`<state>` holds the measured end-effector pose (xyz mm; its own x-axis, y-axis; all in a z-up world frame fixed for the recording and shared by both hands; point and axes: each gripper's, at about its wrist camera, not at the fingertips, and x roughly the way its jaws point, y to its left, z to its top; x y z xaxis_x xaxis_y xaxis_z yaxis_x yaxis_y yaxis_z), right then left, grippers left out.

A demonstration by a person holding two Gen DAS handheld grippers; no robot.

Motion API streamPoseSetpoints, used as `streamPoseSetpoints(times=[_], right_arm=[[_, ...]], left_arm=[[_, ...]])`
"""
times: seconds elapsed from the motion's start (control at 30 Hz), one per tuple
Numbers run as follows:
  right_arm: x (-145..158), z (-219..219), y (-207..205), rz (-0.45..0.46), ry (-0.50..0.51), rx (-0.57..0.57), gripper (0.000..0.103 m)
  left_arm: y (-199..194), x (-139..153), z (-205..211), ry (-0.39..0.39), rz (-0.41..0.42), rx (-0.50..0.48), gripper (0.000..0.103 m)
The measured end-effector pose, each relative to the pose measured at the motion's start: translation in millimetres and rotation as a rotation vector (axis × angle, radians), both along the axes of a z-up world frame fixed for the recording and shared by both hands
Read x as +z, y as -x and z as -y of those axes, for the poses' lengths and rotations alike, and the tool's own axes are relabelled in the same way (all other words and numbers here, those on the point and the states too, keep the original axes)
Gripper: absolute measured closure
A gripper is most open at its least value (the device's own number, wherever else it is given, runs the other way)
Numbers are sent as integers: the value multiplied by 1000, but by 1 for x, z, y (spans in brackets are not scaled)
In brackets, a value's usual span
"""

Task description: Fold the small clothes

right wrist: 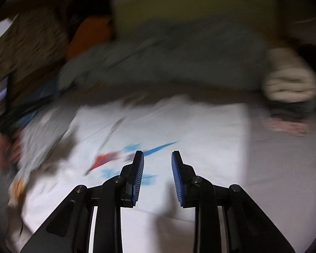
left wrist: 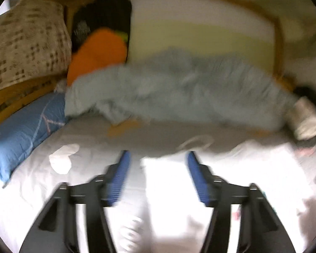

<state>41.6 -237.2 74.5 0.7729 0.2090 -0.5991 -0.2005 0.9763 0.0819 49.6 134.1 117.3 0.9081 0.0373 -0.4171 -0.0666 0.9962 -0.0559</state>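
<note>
Both tools, left [left wrist: 157, 158] and right [right wrist: 157, 158], hang spread over a white-sheeted bed [left wrist: 42, 200] beside a grey-blue quilt [left wrist: 179, 88].

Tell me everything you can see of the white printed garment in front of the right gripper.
The white garment lies spread fairly flat on the bed, thin cloth by its look, with a blurred blue and red print near the middle. The grey-blue blanket lies beyond its far edge. The open right gripper hovers over it, holding nothing. Motion blur hides finer detail.
</note>
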Motion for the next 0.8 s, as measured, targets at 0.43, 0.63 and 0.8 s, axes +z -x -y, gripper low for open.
streamPoseSetpoints(times=[0.43, 0.63, 0.8], right_arm=[[24, 73, 111, 185, -1, -170, 15], [4, 81, 136, 182, 33, -225, 14], [-10, 93, 153, 128, 28, -264, 14]], left_arm=[[165, 38, 80, -58, 329, -7, 0], [207, 11, 108, 3, 337, -129, 0], [219, -15, 122, 7, 256, -38, 0]])
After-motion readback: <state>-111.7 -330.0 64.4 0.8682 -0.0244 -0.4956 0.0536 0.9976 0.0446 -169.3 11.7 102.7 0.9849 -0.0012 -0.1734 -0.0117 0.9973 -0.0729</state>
